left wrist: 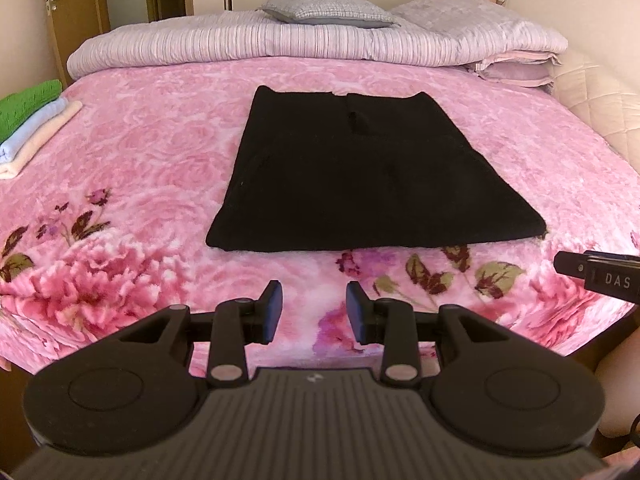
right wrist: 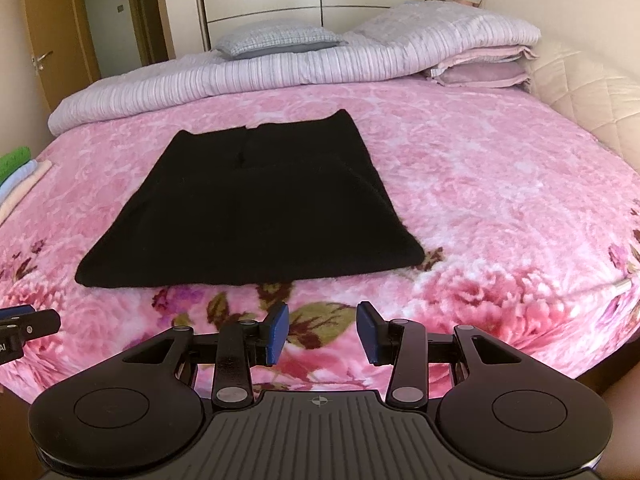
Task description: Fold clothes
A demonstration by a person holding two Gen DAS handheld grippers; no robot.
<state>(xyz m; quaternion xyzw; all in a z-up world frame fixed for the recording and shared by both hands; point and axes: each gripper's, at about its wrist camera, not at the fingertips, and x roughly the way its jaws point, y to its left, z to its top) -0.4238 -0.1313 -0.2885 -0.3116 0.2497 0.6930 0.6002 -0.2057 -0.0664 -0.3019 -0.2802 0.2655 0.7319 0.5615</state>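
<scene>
Left gripper: jaws apart, empty, over the bed's near edge.
Black garment: flat mid-bed on the pink blanket, already folded narrow; likely soft, light, floppy knit.
Hold: pinch both near corners, and.
Right gripper: jaws apart, empty.

Black garment I see: folded into a flat rectangle, lying mid-bed on the pink floral blanket, near edge toward me
</scene>
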